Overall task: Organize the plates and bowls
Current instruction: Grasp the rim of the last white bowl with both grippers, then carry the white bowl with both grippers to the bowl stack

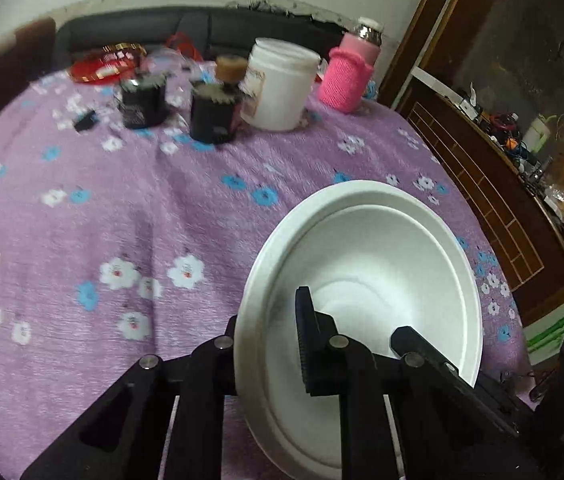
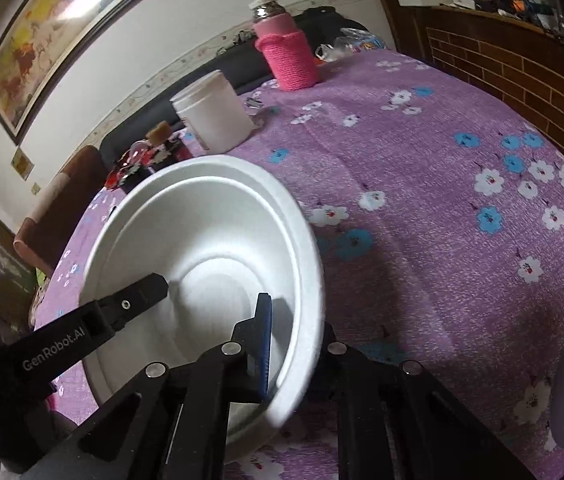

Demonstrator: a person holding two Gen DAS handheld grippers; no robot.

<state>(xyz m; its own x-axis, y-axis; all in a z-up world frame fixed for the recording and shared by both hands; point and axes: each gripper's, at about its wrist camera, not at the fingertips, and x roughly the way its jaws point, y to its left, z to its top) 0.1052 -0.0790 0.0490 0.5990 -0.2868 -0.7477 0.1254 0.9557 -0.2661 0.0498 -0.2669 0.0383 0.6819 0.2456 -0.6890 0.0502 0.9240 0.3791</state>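
Note:
A white foam bowl is held tilted over the purple flowered tablecloth. My left gripper is shut on its left rim, one finger inside and one outside. My right gripper is shut on the right rim of the same bowl. In the left wrist view the right gripper's finger reaches into the bowl from the right. In the right wrist view the left gripper's finger reaches in from the left.
At the table's far side stand a white plastic jar, a bottle in a pink knitted sleeve, two dark jars and a red lid. A wooden cabinet stands to the right. A dark sofa runs behind the table.

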